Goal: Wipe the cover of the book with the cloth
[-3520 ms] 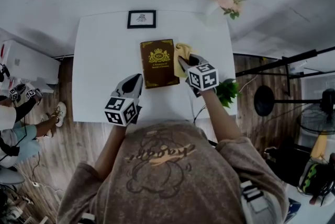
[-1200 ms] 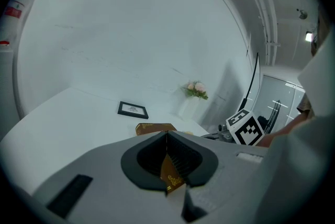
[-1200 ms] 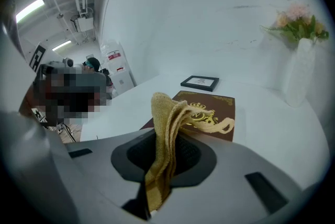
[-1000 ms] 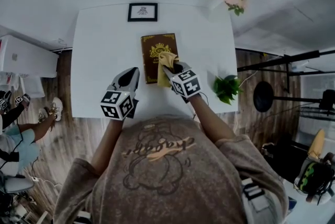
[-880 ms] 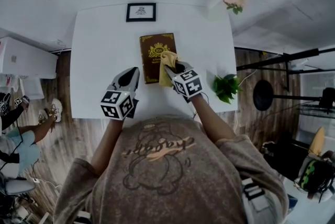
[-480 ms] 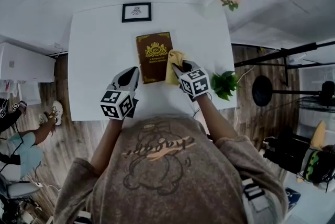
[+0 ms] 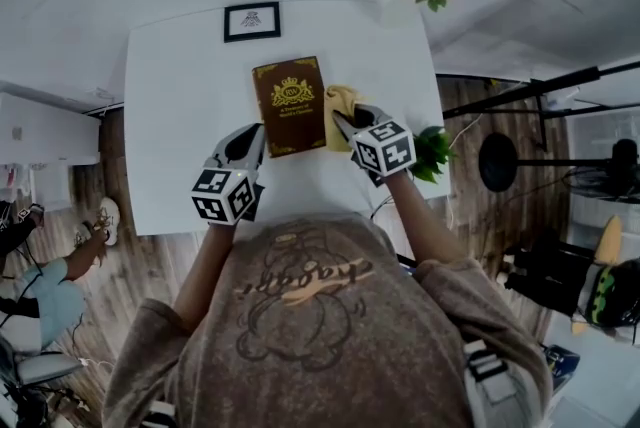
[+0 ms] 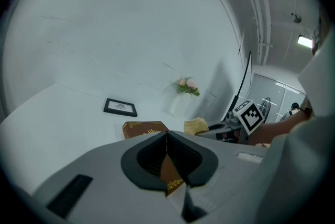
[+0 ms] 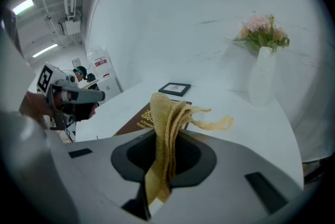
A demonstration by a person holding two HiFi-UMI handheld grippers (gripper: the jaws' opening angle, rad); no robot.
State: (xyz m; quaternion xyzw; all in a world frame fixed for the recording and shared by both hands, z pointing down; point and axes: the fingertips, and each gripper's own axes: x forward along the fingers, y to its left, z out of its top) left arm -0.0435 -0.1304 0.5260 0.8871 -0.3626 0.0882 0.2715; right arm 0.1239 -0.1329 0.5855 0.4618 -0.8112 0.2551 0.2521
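Your right hand-held gripper (image 7: 345,123) has slid the yellow cloth (image 7: 342,100) off the cover, and it's now just right of the book (image 7: 290,104), jaws clamped on the cloth. Left hand-held gripper (image 7: 250,140) is closed on nothing at the book's near-left corner. The book lies flat mid-desk (image 7: 170,116).

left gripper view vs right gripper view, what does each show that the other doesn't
Only the left gripper view: the left gripper, tongs shut, and the right gripper from outside. Only the right gripper view: its tongs shut on the yellow cloth, the left gripper from outside. Both: that cloth, brown book, framed picture, vase of flowers, white table.
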